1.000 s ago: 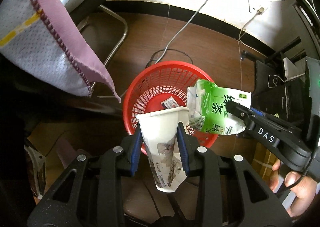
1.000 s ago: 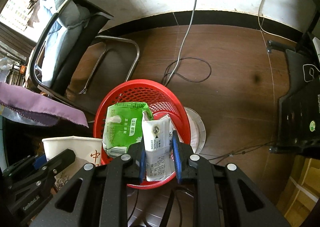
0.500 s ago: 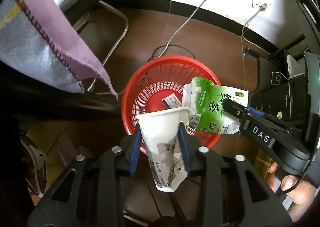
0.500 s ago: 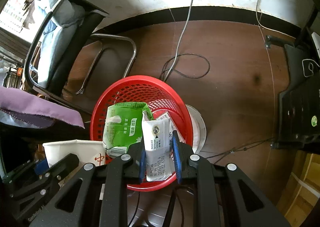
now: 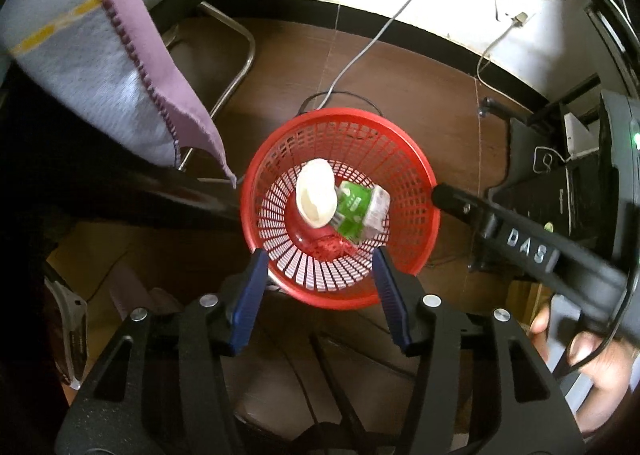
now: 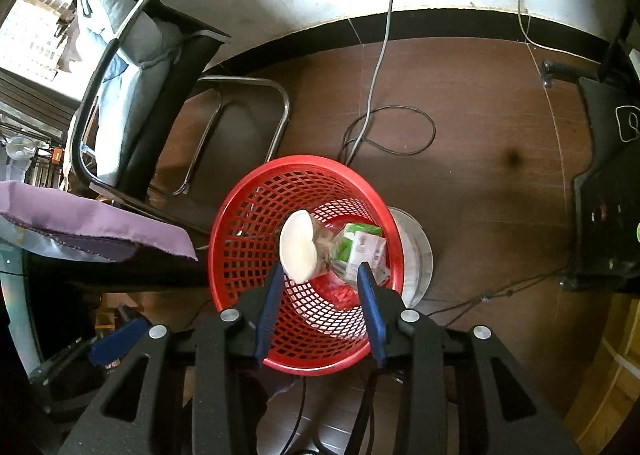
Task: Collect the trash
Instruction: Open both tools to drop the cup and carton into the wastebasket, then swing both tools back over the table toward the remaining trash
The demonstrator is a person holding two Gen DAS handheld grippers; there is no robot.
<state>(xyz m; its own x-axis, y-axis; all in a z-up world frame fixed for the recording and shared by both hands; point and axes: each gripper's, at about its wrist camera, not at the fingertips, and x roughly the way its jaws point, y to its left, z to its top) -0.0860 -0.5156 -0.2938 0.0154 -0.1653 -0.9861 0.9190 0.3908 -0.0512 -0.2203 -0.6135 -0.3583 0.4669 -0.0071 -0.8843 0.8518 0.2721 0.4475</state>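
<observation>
A red mesh basket [image 5: 404, 159] [image 6: 248, 215] stands on the brown floor below both grippers. Inside it lie a white paper cup [image 5: 315, 193] [image 6: 298, 251] and a green-and-white drink carton [image 5: 358, 207] [image 6: 360, 245], side by side. My left gripper [image 5: 320, 255] hangs above the basket's near rim, its jaws opening with nothing between them. My right gripper [image 6: 320, 271] is also over the basket, jaws opening and empty. The right gripper's black body [image 5: 520, 247] reaches in from the right in the left wrist view, held by a hand [image 5: 592, 355].
A chair with a chrome frame [image 6: 240, 127] and grey cushion stands left of the basket. A purple-edged cloth [image 5: 120, 67] hangs at the left. Cables [image 6: 376, 67] trail across the floor from the wall. Black equipment [image 6: 608, 195] lines the right side. A white disc [image 6: 416, 255] lies behind the basket.
Both grippers let go: the paper cup left the left jaws and the carton left the right jaws, and both now lie in the basket. Both pairs of jaws stand wider.
</observation>
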